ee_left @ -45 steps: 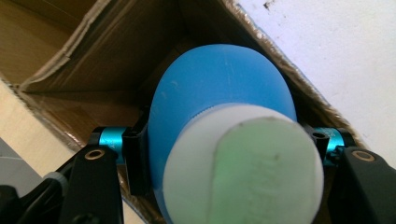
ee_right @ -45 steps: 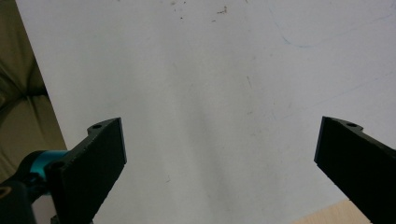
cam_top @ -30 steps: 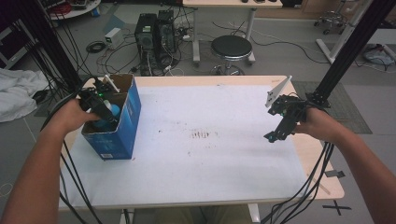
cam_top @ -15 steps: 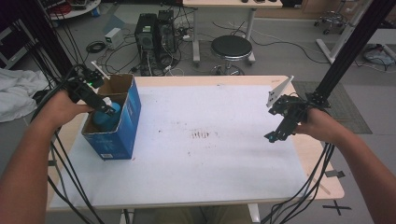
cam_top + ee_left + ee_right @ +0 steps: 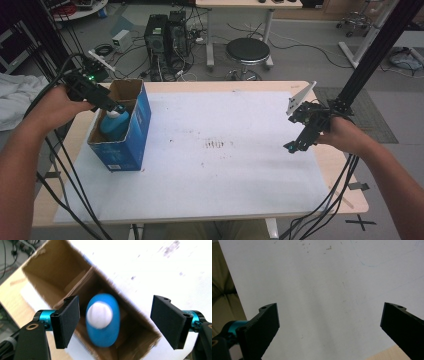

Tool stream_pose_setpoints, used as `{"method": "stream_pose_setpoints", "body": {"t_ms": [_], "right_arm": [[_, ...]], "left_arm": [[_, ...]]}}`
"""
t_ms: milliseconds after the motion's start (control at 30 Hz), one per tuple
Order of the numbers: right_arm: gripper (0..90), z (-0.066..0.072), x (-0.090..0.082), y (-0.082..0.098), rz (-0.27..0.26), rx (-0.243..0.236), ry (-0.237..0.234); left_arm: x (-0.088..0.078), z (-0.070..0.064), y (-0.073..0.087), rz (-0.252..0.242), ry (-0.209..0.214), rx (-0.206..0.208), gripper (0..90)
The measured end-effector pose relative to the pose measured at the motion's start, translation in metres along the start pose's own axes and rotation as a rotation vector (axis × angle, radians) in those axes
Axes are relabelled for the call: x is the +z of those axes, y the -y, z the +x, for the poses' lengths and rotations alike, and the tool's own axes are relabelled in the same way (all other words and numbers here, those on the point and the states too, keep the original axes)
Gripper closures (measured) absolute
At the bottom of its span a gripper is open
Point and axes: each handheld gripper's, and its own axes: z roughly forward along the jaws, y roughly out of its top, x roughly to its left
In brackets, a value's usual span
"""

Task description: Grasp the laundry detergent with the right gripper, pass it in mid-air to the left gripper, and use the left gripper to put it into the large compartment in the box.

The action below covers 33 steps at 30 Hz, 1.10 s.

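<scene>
Left gripper [image 5: 115, 321] now hangs above the open blue box [image 5: 137, 125], and its jaws have just been opening: they stand apart with nothing pressed between them. One second ago, in the high view, this gripper was low inside the box; now it is higher and more to the outer side. The blue bottle with the white cap [image 5: 103, 319] stands inside the box, free of the pads [image 5: 67, 323], so I judge that the bottle is already delivered and the hand is leaving.

Right gripper [image 5: 299, 141] is in the same place as before, near the right edge of the desk [image 5: 240, 210], jaws wide apart and empty over the white sheet [image 5: 317, 290].

About room: the cardboard walls of the box are close around the bottle, and the box sits near the left edge of the desk. Going straight up looks the safest way out, because a sideways move could catch a flap. Between the box and the right gripper the white sheet is free, with only small dark marks [image 5: 216, 144].
</scene>
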Motion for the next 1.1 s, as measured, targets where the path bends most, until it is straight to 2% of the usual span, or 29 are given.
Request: {"method": "stream_pose_setpoints", "body": {"t_ms": [167, 233, 367, 600, 667, 833, 900, 1000, 1100], "right_arm": [[1.1, 0.001, -0.002, -0.001, -0.004, 0.003, 0.002], [1.1, 0.001, -0.002, -0.001, -0.006, 0.001, 0.003], [1.1, 0.002, -0.002, -0.002, -0.004, 0.002, 0.003], [1.1, 0.004, -0.004, -0.004, -0.007, 0.003, 0.004], [1.1, 0.004, -0.006, -0.004, -0.012, 0.008, 0.005], [1.2, 0.005, -0.006, -0.004, -0.011, 0.010, 0.012], [1.1, 0.005, -0.006, -0.004, -0.012, 0.014, 0.012], [1.1, 0.006, -0.007, -0.004, -0.011, 0.015, 0.016], [1.1, 0.007, -0.006, -0.005, -0.008, 0.019, 0.019]], "left_arm": [[-0.005, -0.011, -0.018, -0.009, 0.008, 0.073, 23.6], [-0.004, -0.016, -0.028, -0.013, 0.023, 0.097, 23.6], [0.003, -0.029, -0.051, -0.008, 0.085, 0.189, 23.6], [0.025, -0.062, -0.093, 0.028, 0.166, 0.353, 22.8], [0.032, -0.070, -0.103, 0.036, 0.190, 0.383, 12.6], [0.047, -0.088, -0.124, 0.050, 0.220, 0.452, 12.5], [0.054, -0.093, -0.131, 0.071, 0.224, 0.464, 3.2], [0.063, -0.099, -0.137, 0.082, 0.229, 0.497, 3.0], [0.070, -0.104, -0.140, 0.093, 0.215, 0.513, 3.0]]}}
